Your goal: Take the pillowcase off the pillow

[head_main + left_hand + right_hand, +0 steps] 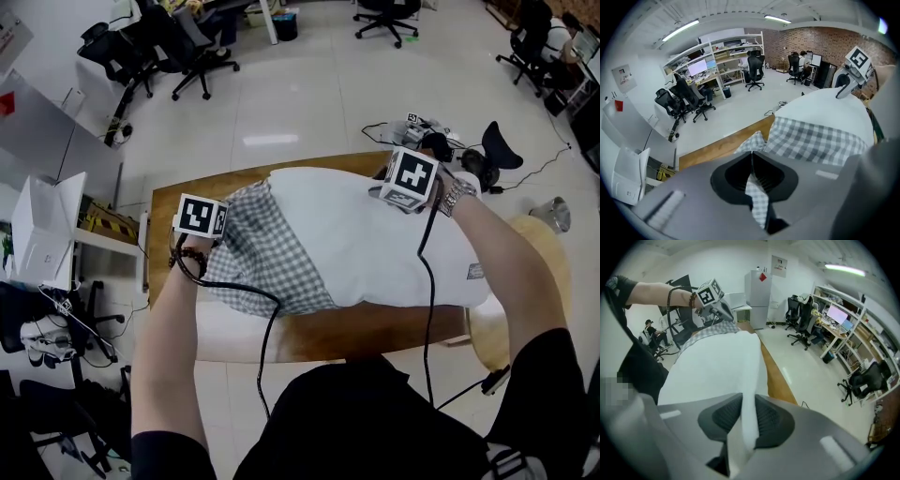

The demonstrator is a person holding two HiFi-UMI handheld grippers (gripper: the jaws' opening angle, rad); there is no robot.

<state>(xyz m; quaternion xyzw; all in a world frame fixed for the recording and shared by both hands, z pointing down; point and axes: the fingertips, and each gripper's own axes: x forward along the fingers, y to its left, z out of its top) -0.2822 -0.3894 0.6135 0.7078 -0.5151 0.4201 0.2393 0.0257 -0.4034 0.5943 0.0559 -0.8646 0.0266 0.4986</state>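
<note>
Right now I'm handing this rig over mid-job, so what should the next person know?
Left claw: shut on a fold of the checked pillowcase.
Right claw: pinching the white pillow.
Both things lie on the wooden table.
Done: most of the pillow is bare; the pillowcase covers only its left end.
Left: pull the pillowcase fully off that end.

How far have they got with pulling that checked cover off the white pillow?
Well along, it seems. Most of the pillow already lies bare on the table; the checked pillowcase covers only its left end. In hand: the left hand-held gripper pinches the pillowcase, the right hand-held gripper pinches the pillow. Left: slide the last part free.
</note>
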